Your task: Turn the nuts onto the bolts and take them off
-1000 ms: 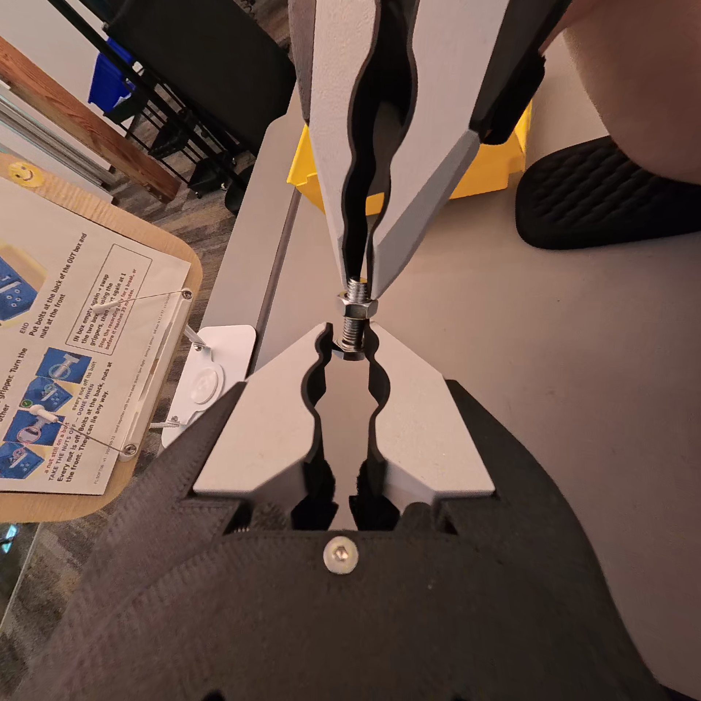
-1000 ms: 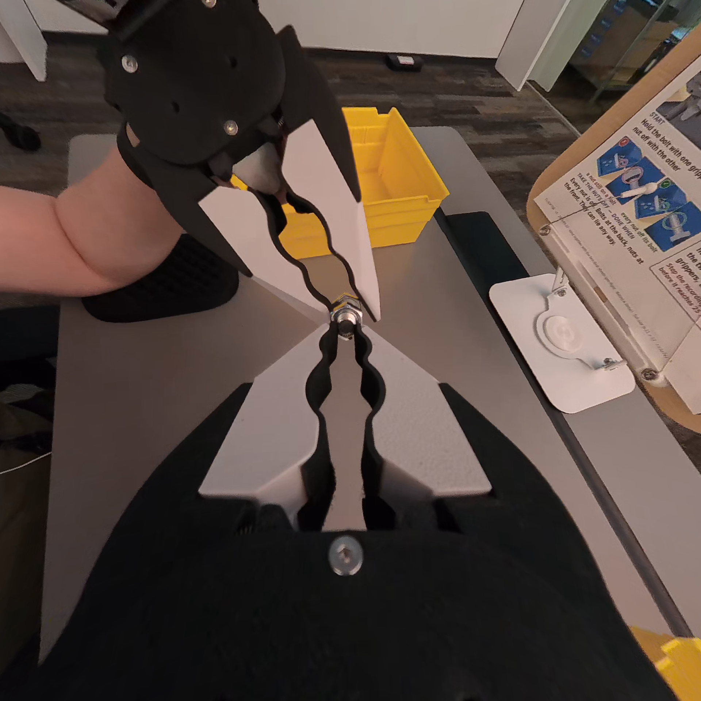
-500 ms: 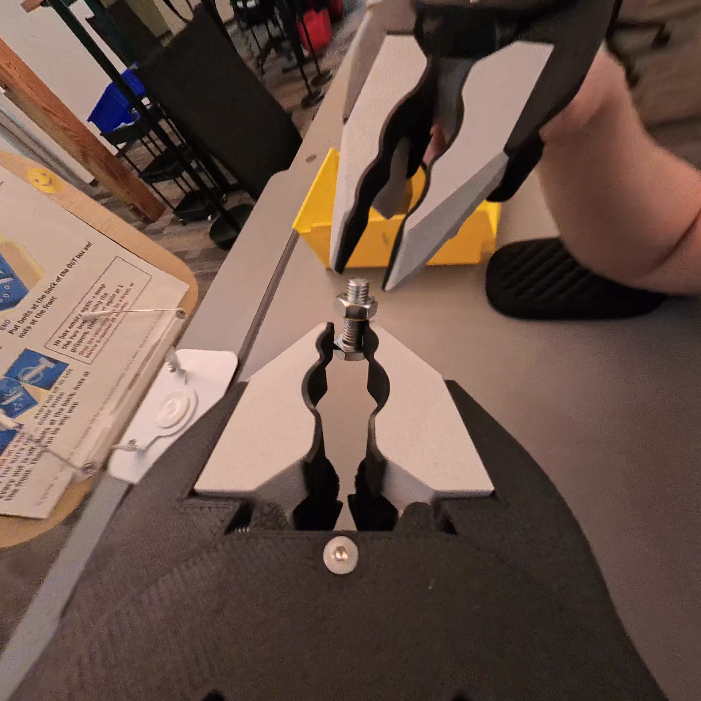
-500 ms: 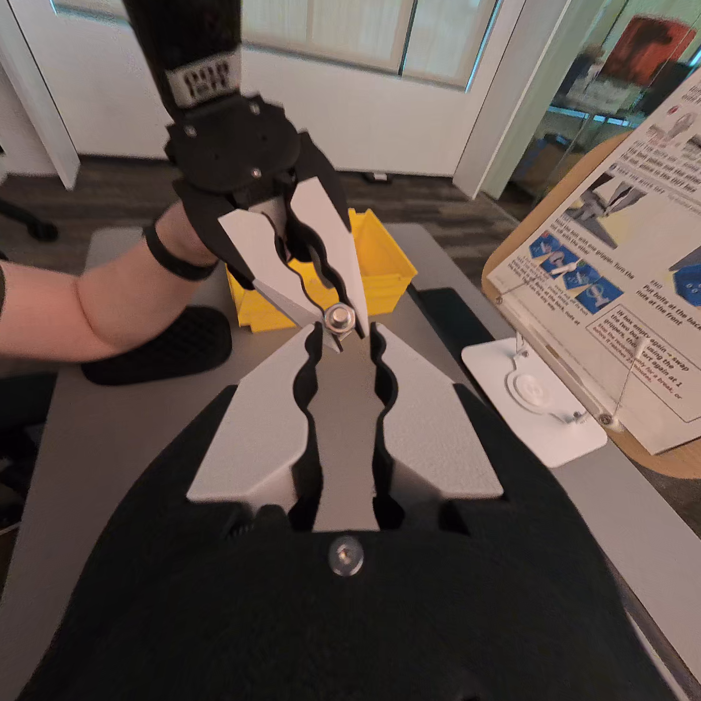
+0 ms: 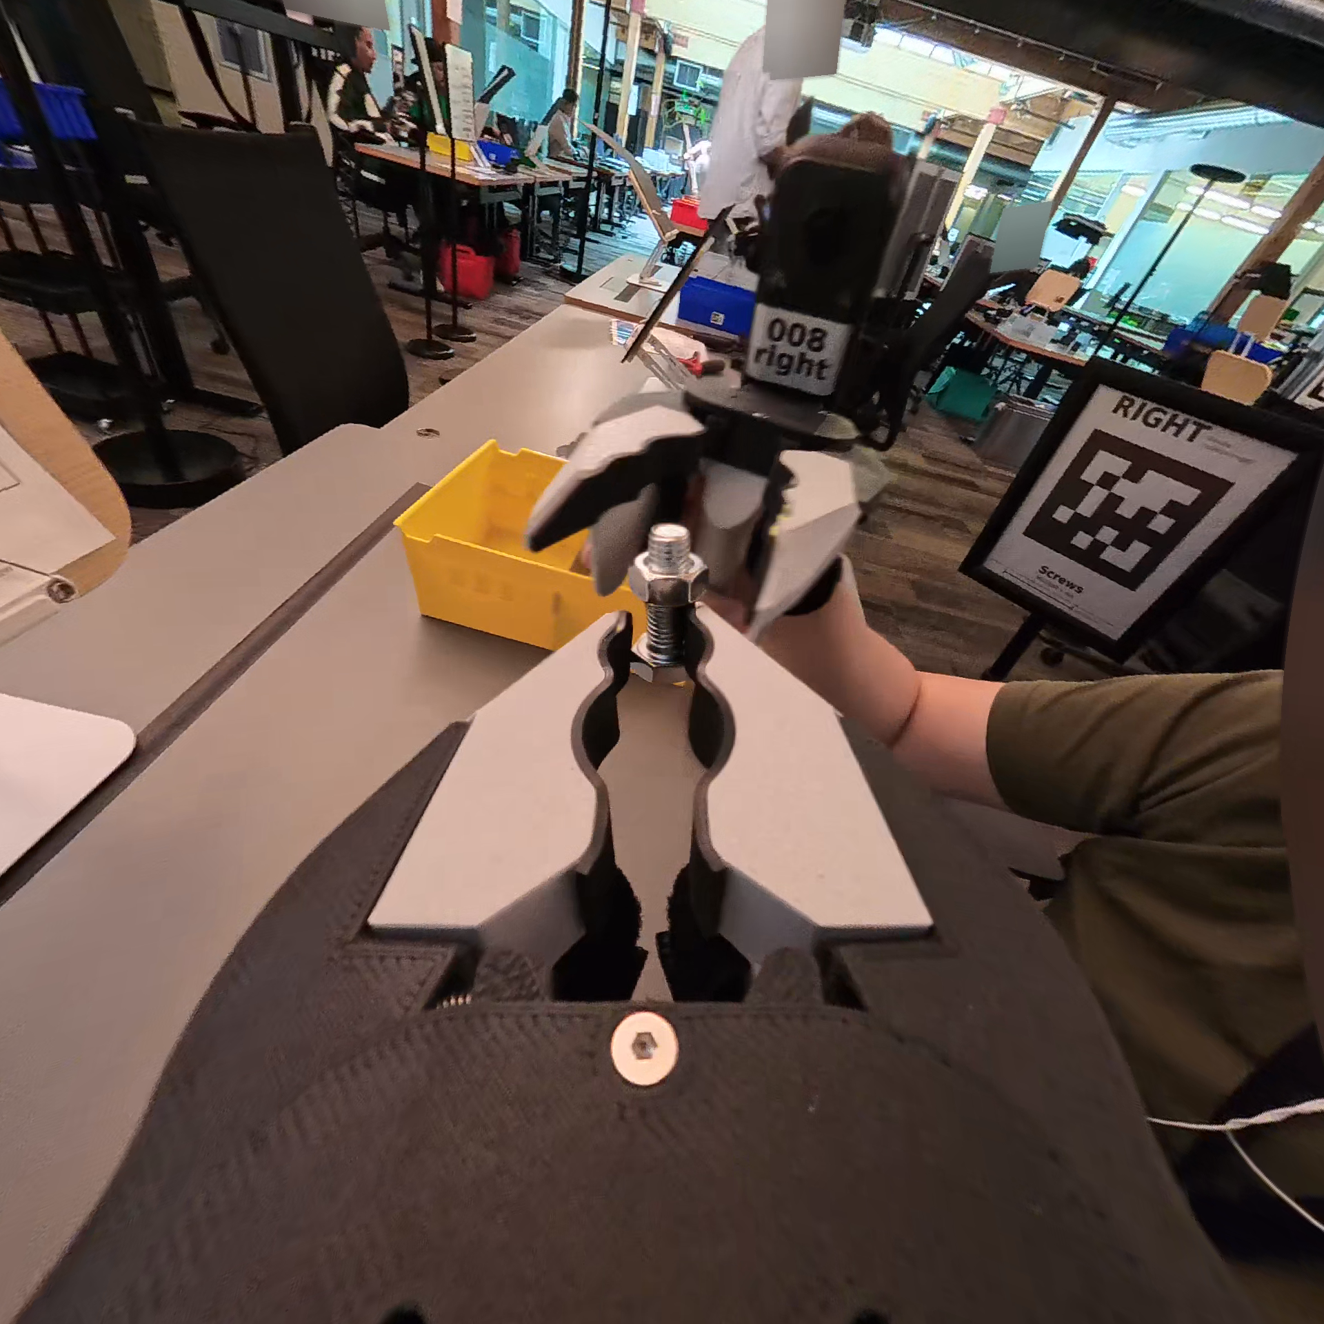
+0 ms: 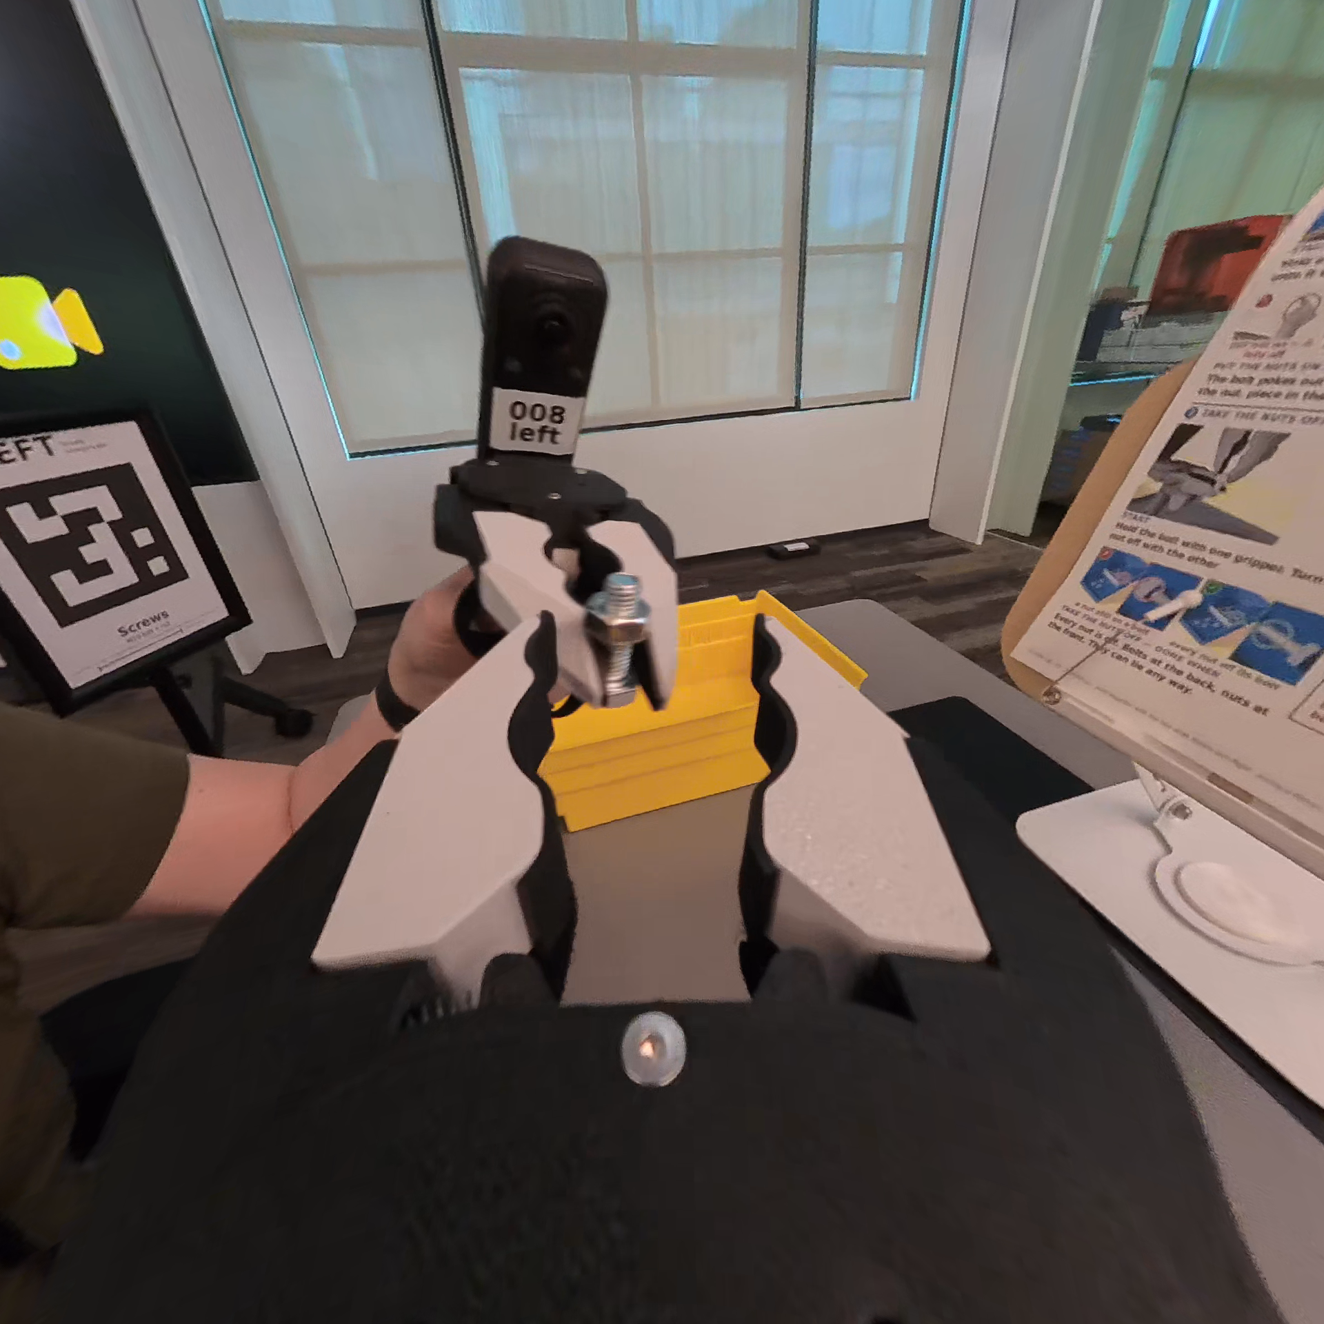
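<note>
A steel bolt [image 5: 670, 541] stands upright with a hex nut [image 5: 668, 579] threaded partway down it. My left gripper [image 5: 660, 630] is shut on the bolt's lower end, just above its head. In the right wrist view the same bolt [image 6: 617, 670] and nut [image 6: 617, 629] show in the left gripper [image 6: 623, 695]. My right gripper [image 6: 650, 630] is open and empty. It is held back from the bolt, and the nut is seen between its spread fingers [image 6: 458, 788]. In the left wrist view the right gripper's fingers [image 5: 609, 466] hang open just behind the bolt.
A yellow bin [image 5: 487, 566] stands on the grey table [image 5: 286, 680] behind the grippers. An instruction board [image 6: 1182, 609] on a white base [image 6: 1146, 881] is at one side. Framed code signs [image 5: 1132, 516] stand on the floor. A person's forearm [image 5: 874, 680] reaches in. Only a small space, under 4 cm, lies between the two pairs of fingers.
The right gripper let go of the nut, opened wide and drew back from the bolt. Both grippers tipped up from pointing at the table to level.
</note>
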### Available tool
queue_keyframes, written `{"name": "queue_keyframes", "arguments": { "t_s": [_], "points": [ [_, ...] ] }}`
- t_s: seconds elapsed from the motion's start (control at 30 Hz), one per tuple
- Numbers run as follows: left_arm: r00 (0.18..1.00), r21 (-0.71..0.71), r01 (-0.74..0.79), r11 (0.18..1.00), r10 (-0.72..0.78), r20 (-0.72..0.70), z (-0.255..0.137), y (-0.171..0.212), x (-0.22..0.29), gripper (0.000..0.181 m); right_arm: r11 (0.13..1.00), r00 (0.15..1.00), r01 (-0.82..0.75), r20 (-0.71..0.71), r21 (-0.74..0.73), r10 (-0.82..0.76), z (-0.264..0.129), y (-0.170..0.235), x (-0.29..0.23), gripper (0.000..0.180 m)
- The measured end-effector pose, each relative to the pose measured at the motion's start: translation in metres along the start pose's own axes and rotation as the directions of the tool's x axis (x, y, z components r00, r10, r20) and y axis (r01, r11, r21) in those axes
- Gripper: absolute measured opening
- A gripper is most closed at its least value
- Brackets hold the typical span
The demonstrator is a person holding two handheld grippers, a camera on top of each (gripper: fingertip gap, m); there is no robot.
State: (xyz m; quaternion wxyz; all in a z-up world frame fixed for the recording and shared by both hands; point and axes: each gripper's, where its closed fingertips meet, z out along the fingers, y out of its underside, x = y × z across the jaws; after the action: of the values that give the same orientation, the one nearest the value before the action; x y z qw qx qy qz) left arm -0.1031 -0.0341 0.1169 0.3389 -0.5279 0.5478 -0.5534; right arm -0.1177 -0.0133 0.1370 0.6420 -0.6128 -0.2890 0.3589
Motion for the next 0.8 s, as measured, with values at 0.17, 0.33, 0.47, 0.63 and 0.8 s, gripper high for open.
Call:
{"name": "queue_keyframes", "arguments": {
  "t_s": [0.17, 0.33, 0.47, 0.63, 0.8],
  "points": [
    [1.000, 0.011, -0.002, 1.000, 0.003, -0.030, -0.003, -0.004, 0.009, 0.012, 0.993, 0.992, -0.110, 0.072, 0.049, 0.106, -0.008, -0.005, 0.008, 0.049],
    [1.000, 0.032, -0.002, 0.999, 0.003, -0.028, -0.009, -0.008, 0.010, 0.012, 0.989, 0.988, -0.131, 0.092, 0.074, 0.124, -0.012, -0.009, 0.009, 0.045],
    [0.999, 0.017, 0.001, 1.000, -0.001, -0.051, -0.006, -0.006, 0.013, 0.012, 0.988, 0.981, -0.140, 0.146, 0.071, 0.129, -0.005, -0.010, -0.009, 0.048],
    [0.997, 0.020, -0.004, 1.000, 0.006, -0.080, -0.004, -0.006, 0.021, 0.012, 0.969, 0.957, -0.236, 0.188, 0.074, 0.219, -0.011, -0.007, 0.006, 0.043],
    [0.998, 0.019, -0.007, 1.000, 0.008, -0.069, -0.006, -0.007, 0.019, 0.012, 0.966, 0.947, -0.232, 0.252, 0.111, 0.198, -0.016, -0.019, -0.007, 0.049]
  ]
}}
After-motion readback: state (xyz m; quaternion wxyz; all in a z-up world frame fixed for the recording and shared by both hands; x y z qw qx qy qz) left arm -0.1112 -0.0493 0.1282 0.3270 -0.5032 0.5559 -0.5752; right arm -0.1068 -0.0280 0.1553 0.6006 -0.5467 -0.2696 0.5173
